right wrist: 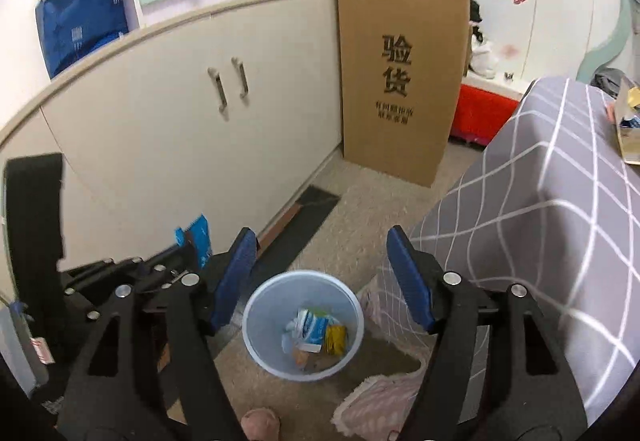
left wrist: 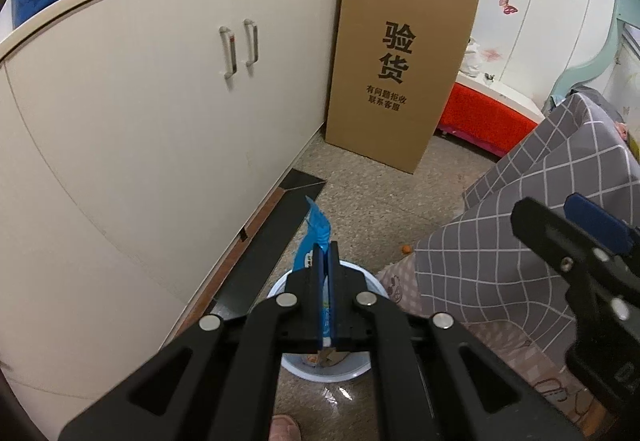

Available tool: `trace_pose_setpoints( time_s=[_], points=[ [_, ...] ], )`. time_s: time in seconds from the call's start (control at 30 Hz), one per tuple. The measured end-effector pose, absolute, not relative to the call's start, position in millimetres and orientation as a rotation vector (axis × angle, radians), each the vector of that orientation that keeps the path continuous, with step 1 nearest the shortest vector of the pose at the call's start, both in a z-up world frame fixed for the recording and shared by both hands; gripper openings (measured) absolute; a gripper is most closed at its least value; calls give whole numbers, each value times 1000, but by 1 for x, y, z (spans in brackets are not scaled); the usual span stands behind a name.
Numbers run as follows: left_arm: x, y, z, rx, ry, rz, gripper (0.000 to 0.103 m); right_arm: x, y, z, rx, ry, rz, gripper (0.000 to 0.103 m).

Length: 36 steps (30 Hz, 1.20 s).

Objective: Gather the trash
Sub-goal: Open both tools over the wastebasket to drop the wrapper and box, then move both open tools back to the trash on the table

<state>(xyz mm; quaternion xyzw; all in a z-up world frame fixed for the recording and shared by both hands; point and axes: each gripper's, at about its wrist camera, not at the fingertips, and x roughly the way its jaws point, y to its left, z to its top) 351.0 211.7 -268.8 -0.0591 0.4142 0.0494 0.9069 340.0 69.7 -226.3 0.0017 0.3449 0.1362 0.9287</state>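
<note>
Left tool (left wrist: 326,261) pinched tight on blue wrapper (left wrist: 316,229) above bin (right wrist: 303,325). Wrapper light, thin, floppy, slippery; hold near middle. Right tool (right wrist: 320,277) wide open, empty, above bin.

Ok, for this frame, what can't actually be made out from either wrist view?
- Print on the blue wrapper: left wrist view, the shut left gripper covers most of it; blurred in the right wrist view.
- Inside of the bin: left wrist view, hidden behind the gripper.
- Trash in the bin: right wrist view, too small to identify.
- Box on the checked cover: cut off by the image edge.
- Right gripper: open, empty.
</note>
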Motion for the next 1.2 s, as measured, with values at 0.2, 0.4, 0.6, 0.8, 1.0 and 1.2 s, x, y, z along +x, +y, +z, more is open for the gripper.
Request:
trace_pose_setpoints(
  time_s=[0.2, 0.4, 0.6, 0.8, 1.0, 1.2],
  points=[
    [361, 205, -254, -126, 828, 80, 3, 336, 62, -210, 45, 649, 265, 67],
    [365, 213, -244, -231, 839, 59, 61, 334, 55, -196, 72, 628, 261, 69],
    [349, 216, -230, -254, 817, 78, 61, 324, 47, -186, 88, 625, 252, 72],
    [327, 206, -202, -248, 771, 80, 68, 308, 32, -168, 112, 616, 256, 72],
    [303, 180, -162, -212, 705, 54, 73, 288, 0, -144, 156, 590, 238, 73],
    [284, 129, -130, -164, 670, -16, 75, 262, -54, -123, 201, 554, 183, 75]
  ],
)
